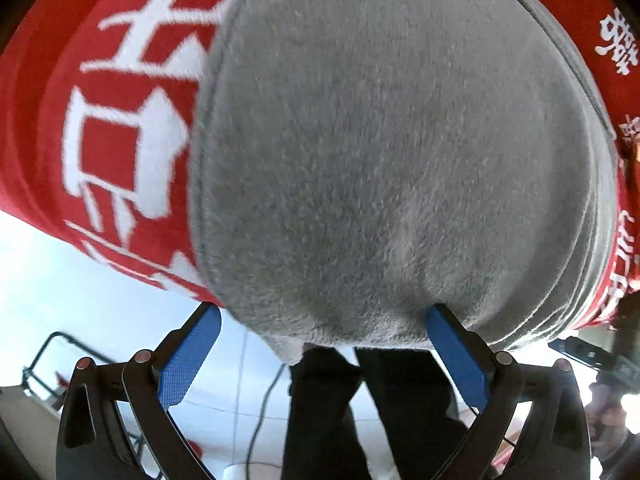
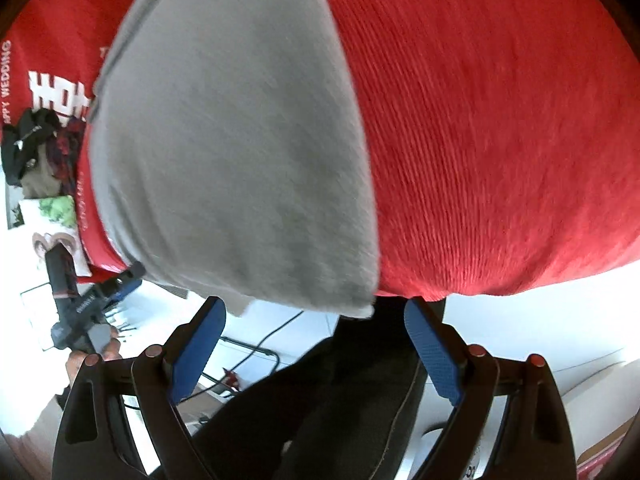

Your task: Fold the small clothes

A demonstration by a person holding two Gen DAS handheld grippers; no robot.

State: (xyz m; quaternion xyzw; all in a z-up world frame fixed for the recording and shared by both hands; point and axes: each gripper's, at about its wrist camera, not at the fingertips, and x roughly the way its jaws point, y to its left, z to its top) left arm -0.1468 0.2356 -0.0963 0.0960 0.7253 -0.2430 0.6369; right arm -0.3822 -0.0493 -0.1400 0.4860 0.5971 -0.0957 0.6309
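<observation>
Both jaws wide, the left gripper (image 1: 322,322) and right gripper (image 2: 316,316) meet the grey garment (image 1: 380,152) at twelve o'clock on the red cloth (image 2: 500,140); each should pinch a near corner squarely before folding

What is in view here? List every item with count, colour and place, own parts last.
Grey garment: one, grey fleece, lying on the red cloth, its near edge over the cloth's edge by both grippers.
Red cloth: one, red with white lettering, spread under the garment.
Pile of clothes: one heap, dark and plaid, far left in the right wrist view.
Floor: pale, below the cloth's edge.
Cable: one, black, on the floor.
Left gripper: one, black with blue pads, open at the garment's near edge.
Right gripper: one, black with blue pads, open at the garment's corner.
Legs: dark trousers, between the fingers.
</observation>
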